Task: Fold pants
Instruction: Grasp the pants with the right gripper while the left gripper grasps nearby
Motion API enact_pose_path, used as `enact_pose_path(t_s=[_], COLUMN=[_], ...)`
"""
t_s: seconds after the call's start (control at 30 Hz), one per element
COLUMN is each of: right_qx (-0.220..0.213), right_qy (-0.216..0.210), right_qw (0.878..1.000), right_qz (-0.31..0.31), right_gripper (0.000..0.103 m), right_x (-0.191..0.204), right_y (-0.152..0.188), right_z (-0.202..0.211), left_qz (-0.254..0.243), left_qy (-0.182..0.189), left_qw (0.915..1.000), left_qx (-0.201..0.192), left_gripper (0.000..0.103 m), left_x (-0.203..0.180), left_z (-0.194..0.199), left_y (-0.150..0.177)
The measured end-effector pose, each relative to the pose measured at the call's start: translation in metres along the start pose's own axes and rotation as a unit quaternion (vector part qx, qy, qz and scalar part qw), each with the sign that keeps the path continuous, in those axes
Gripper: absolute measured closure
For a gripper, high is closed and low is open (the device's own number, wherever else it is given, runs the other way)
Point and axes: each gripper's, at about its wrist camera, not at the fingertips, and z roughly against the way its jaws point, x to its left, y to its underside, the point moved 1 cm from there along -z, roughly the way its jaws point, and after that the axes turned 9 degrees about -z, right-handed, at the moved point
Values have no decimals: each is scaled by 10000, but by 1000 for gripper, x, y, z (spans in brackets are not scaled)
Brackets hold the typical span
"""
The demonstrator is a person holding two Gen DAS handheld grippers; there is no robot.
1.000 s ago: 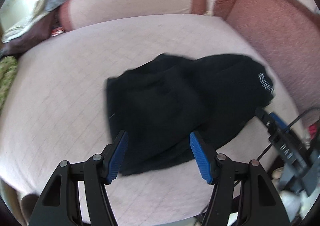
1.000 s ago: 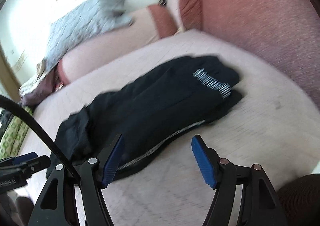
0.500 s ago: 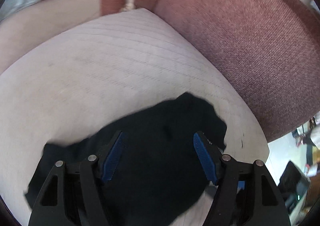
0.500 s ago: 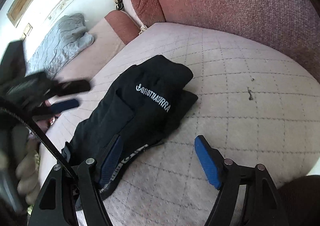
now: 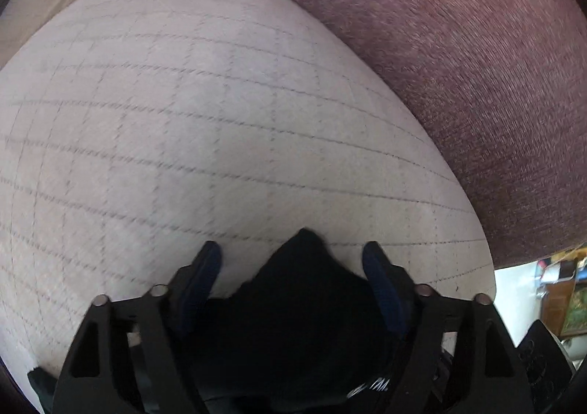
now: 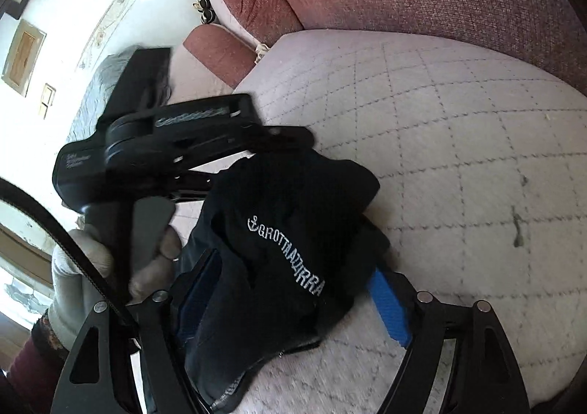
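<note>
The black pants (image 6: 279,249) with white lettering lie bunched on the pale quilted seat cushion (image 6: 458,128). My right gripper (image 6: 293,289) is open, its blue pads on either side of the bundle. My left gripper (image 5: 293,271) is open too, low over the pants' far end (image 5: 301,304), with the cloth between its fingers. In the right wrist view the left gripper's black body (image 6: 165,146) and the gloved hand (image 6: 80,267) holding it hover over the left part of the pants.
A dark red sofa backrest (image 5: 458,65) rises behind the cushion (image 5: 183,120). A red armrest (image 6: 220,51) and a grey blanket (image 6: 106,73) lie to the far left. The cushion's edge drops off at the lower right (image 5: 491,278).
Both grippers have moved in close over the pants. The left one swung across to the bundle's far end, and the right one now straddles the lettered part. The bundle looks more compact.
</note>
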Motion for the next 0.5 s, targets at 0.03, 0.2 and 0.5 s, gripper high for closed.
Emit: enact_pose_path(t_s=[0.03,0.2,0.5], right_qx=[-16,136,-13], right_qy=[20,-128,-290], right_qw=[10000,9998,9959], right_qz=[45,-17,861], right_gripper=[31,77,82], right_x=[0,2,60], right_y=[1,-3,15], right_z=[1,3,34], left_qz=[-134,-569,165], left_qy=[-25,-191,264], left_qw=[9999,9980,9925], left_qx=[39,-190,-1183], left_gripper=[28,84,84], left_x=[-7,-29,7], left_z=[-1,21,115], left_y=[-1,12,63])
